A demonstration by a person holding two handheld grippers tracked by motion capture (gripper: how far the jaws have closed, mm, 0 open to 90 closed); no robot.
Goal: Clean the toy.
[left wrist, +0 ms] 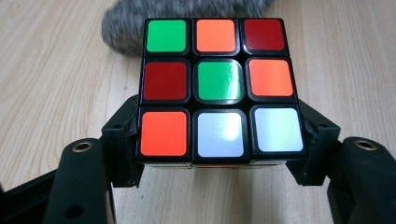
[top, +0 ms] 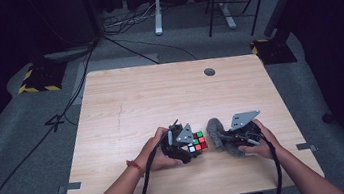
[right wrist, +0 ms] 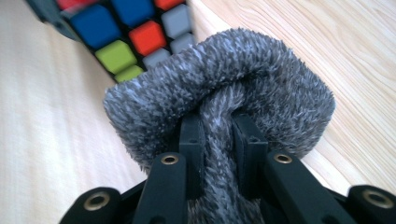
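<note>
A person stands at the near edge of a light wooden table (top: 125, 103), forearms entering from below, with a two-jaw gripper in each hand. The left gripper (top: 186, 145) is clamped on a colour-tiled puzzle cube (top: 198, 142); in the left gripper view the two black jaws press against opposite sides of the cube's (left wrist: 218, 88) lowest row, and the face turned to the camera shows green, orange and dark red tiles above, with orange and two white tiles below. The cube sits at the near centre of the table, just above or on the surface; which of the two cannot be told. The right gripper (top: 228, 140) grasps a grey fuzzy cloth (top: 216, 132), with a fold of the cloth (right wrist: 219, 102) pinched between its two narrow jaws and the pile bulging out above and to both sides of them. The cloth lies just beside the cube, on the person's right of it; from the right gripper view the cube's blue, red, green and grey-white tiles (right wrist: 126, 32) appear directly behind the cloth, very close, though actual contact cannot be confirmed. A dark round cap (top: 209, 72) sits in the tabletop near the far edge, well apart from both grippers.
</note>
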